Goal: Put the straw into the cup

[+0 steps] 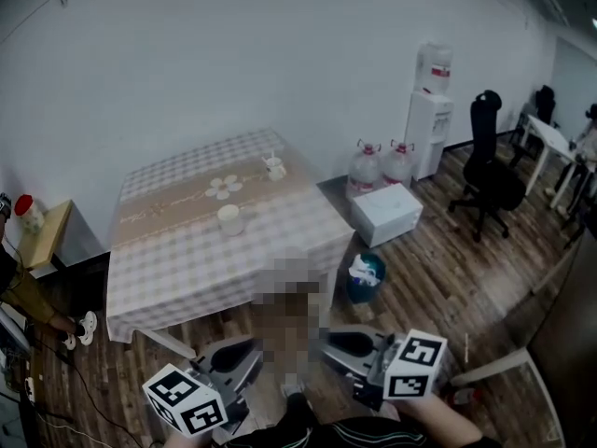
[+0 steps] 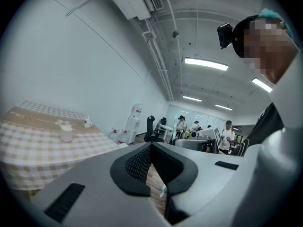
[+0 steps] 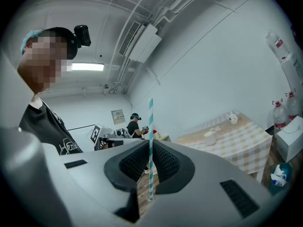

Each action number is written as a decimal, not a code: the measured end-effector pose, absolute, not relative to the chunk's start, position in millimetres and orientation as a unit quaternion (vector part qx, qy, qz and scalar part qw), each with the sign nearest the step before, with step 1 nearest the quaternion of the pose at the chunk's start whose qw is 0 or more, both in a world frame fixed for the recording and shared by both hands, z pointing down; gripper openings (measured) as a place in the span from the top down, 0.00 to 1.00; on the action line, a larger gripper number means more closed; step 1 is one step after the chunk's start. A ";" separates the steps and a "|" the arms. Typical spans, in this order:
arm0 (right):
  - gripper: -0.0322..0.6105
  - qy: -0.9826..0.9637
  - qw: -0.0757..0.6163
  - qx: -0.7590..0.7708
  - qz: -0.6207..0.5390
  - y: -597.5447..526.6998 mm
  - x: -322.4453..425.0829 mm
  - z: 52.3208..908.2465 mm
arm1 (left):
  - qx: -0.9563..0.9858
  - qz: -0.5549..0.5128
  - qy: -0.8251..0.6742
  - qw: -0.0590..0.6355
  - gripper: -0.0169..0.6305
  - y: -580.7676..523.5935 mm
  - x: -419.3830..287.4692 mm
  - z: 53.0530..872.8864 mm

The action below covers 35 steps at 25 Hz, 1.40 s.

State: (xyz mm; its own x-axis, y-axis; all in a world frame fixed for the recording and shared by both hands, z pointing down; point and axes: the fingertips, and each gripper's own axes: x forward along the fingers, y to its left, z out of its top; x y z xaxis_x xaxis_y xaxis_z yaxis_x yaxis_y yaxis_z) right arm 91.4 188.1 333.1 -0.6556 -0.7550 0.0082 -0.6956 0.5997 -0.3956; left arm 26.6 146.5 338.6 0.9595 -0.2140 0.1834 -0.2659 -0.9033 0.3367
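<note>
A white cup [image 1: 229, 219] stands on the checked tablecloth [image 1: 187, 259], far ahead of both grippers; it also shows in the left gripper view [image 2: 66, 133] and the right gripper view [image 3: 209, 137]. My right gripper [image 3: 150, 145] is shut on a teal-and-white striped straw [image 3: 151, 126], which stands upright between its pads. In the head view the right gripper [image 1: 347, 343] and the left gripper [image 1: 238, 357] are low and close to my body, well short of the table. The left gripper [image 2: 151, 148] is shut with nothing in it.
A small white pot [image 1: 273, 167] sits near the table's far edge. Right of the table are a water dispenser [image 1: 431, 110], two water bottles [image 1: 381, 164], a white box [image 1: 387, 213], a teal bin [image 1: 366, 276] and an office chair [image 1: 490, 175]. People stand in the background.
</note>
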 end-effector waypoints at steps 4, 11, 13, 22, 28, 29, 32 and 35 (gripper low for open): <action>0.90 0.885 0.083 -0.414 -0.196 134.0 104.9 337.8 | 0.971 0.076 -0.117 0.194 0.98 91.0 43.4 347.4; 0.90 0.881 0.075 -0.415 -0.215 28.3 111.2 350.4 | 0.965 0.082 -0.131 0.210 0.98 -12.5 45.8 363.5; 0.90 0.880 0.065 -0.415 -0.221 -1.0 109.3 353.9 | 0.962 0.082 -0.136 0.221 0.98 -41.4 43.3 368.6; 0.90 0.887 0.036 -0.414 -0.202 -68.1 105.1 351.8 | 0.958 0.054 -0.151 0.240 0.98 -112.8 35.5 378.6; 0.90 0.891 0.031 -0.405 -0.202 -85.1 102.5 350.9 | 0.957 0.046 -0.161 0.235 0.98 -126.0 26.4 376.6; 0.90 0.892 0.031 -0.402 -0.202 -86.3 103.0 350.2 | 0.956 0.046 -0.166 0.237 0.98 -124.9 24.9 376.7; 0.90 0.897 0.033 -0.392 -0.201 -100.7 104.2 350.6 | 0.951 0.047 -0.183 0.244 0.98 -131.6 21.6 383.1; 0.90 0.903 0.034 -0.381 -0.198 -117.5 103.7 355.1 | 0.948 0.050 -0.196 0.246 0.98 -142.6 20.2 390.4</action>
